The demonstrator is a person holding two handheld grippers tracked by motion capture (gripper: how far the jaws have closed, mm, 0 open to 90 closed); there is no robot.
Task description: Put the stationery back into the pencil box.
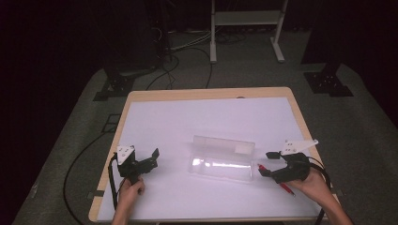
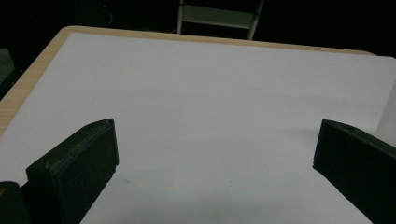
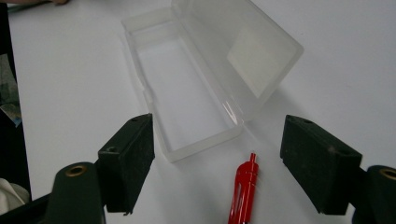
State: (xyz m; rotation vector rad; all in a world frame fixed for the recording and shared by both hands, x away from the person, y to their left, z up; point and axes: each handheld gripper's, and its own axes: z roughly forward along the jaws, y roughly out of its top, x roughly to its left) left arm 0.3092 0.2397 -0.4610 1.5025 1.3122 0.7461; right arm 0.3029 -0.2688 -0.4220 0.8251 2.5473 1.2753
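A clear plastic box lies open in the middle of the white table top, its lid tilted up behind an empty tray. A red pen lies just right of the box, its tip toward the box's end; in the right gripper view the red pen rests on the table between the jaws. My right gripper is open just above the pen, aimed at the box. My left gripper is open over bare table left of the box, nothing between its jaws.
The table has a wooden rim around a white sheet. Beyond its far edge stand a white metal frame and dark stands with cables on grey floor. A cable trails from the left gripper.
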